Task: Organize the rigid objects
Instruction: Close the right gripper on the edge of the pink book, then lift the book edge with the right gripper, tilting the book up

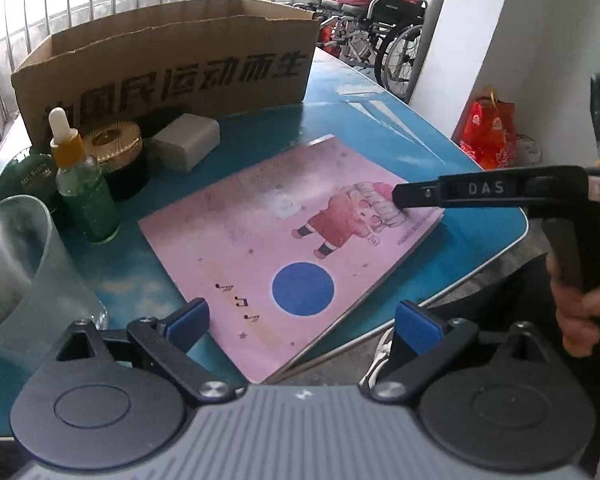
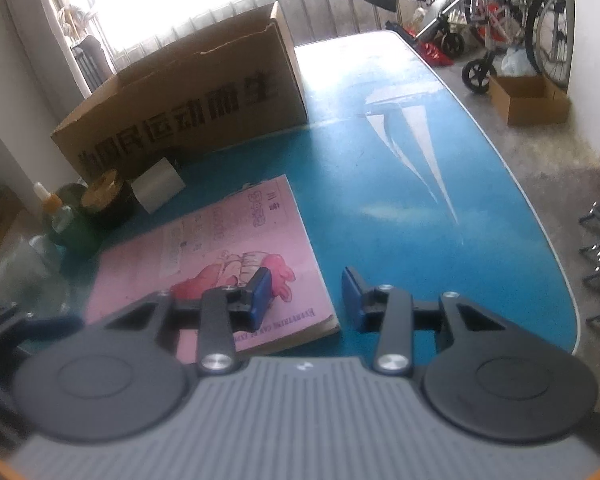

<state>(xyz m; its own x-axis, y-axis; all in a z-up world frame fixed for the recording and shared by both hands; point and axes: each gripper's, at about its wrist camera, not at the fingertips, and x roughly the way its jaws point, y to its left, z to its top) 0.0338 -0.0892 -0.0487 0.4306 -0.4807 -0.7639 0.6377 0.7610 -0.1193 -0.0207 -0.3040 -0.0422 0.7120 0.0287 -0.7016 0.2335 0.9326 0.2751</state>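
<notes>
The right gripper (image 2: 306,294) is seen with its jaws partly apart and astride the near right edge of a pink book (image 2: 216,264); one blue pad (image 2: 260,296) is placed over the cover, the other over the bare blue table (image 2: 420,200), and nothing is clamped. The left gripper (image 1: 300,320) is held wide open above the book's near corner, which juts past the table edge, and it is empty.

The book is laid flat between the grippers and a cardboard box (image 1: 168,68) at the back. It is judged thin, light and fairly bendable, with a smooth cover that may slide. Hold is best taken at the overhanging corner or the thicker right edge, since little can be gripped on a flat cover.

Beside the box are stood a dropper bottle (image 1: 80,176), a gold-lidded jar (image 1: 116,148) and a clear cup (image 1: 16,260).
</notes>
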